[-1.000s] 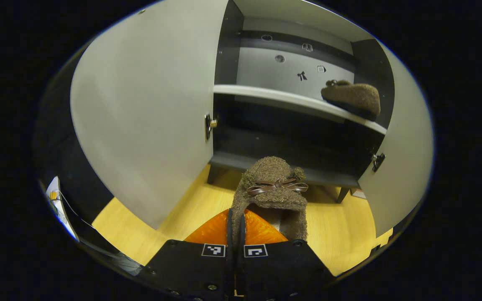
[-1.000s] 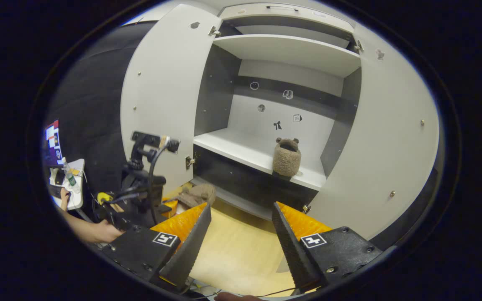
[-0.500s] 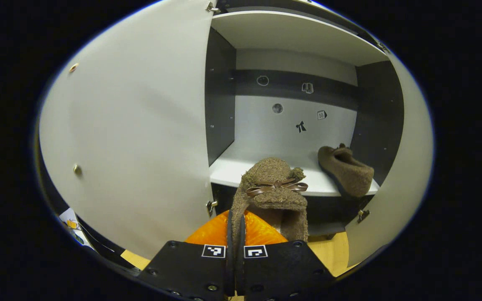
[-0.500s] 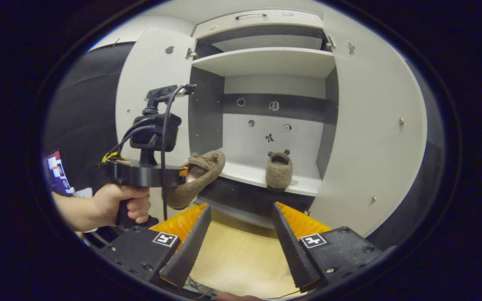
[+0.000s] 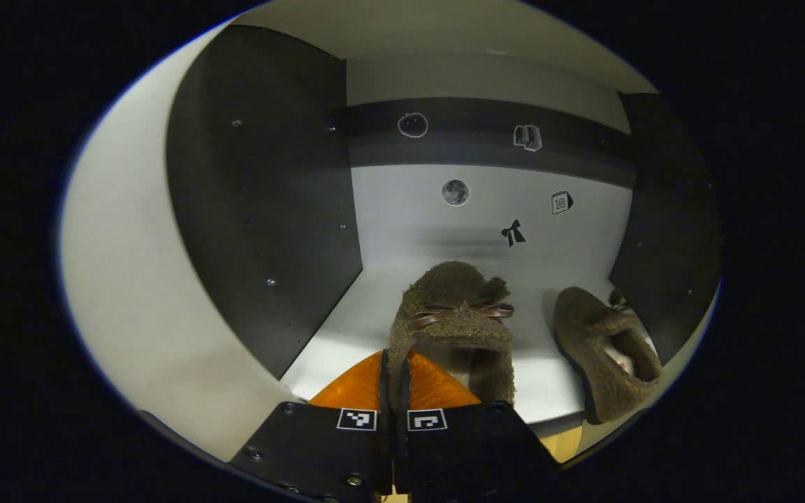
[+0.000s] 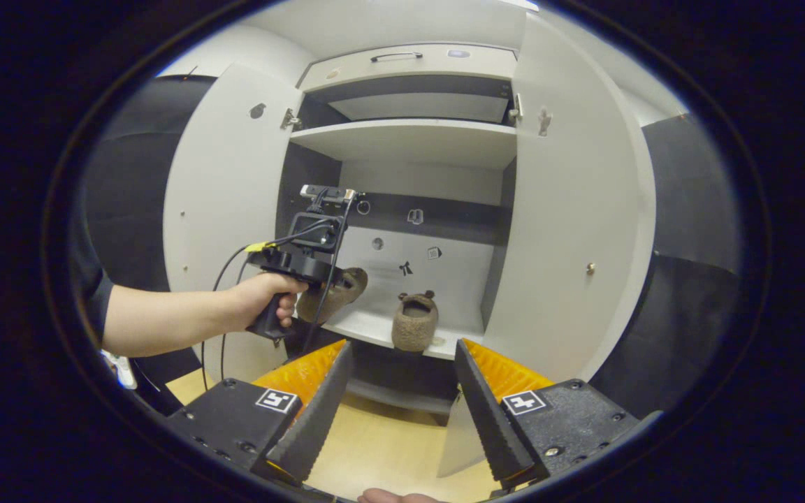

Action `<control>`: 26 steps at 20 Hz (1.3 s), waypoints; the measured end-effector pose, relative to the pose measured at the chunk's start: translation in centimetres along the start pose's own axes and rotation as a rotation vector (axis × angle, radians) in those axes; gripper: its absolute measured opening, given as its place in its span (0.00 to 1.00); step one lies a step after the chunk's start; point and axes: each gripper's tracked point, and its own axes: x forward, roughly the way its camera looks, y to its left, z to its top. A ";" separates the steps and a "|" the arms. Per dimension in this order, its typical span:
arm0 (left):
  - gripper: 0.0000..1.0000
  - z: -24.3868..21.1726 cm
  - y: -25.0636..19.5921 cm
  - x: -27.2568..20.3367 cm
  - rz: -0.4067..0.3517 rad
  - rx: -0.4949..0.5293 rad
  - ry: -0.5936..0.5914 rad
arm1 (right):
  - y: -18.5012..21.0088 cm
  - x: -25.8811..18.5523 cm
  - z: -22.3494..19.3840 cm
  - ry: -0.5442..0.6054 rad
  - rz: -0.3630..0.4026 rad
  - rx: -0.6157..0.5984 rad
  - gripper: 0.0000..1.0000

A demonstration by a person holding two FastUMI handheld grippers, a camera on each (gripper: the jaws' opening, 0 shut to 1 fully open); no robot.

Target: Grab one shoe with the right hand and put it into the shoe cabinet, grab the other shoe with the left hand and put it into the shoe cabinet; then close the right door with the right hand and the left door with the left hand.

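Our left tool (image 5: 392,391) is pinching the side wall of a fuzzy brown shoe (image 5: 455,325), with both fingers pressed on it. The shoe hangs just over the front edge of the shelf (image 5: 346,335). We think it is light and soft, so it bends and droops, and the thin side wall near the opening is a good place to hold. Our right tool (image 6: 397,412) is spread wide and holds nothing. It waits in front of the shoe cabinet (image 6: 409,140). The other shoe (image 6: 414,323) already sits on the shelf near the right corner. The shelf looks smooth and flat, with room on the left. Both doors, the left door (image 6: 217,202) and the right door (image 6: 570,209), stand open.
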 end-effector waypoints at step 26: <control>0.96 2.0 1.4 -24.3 -0.226 -0.150 -0.417 | 0.5 1.1 1.1 -0.072 0.034 0.046 0.92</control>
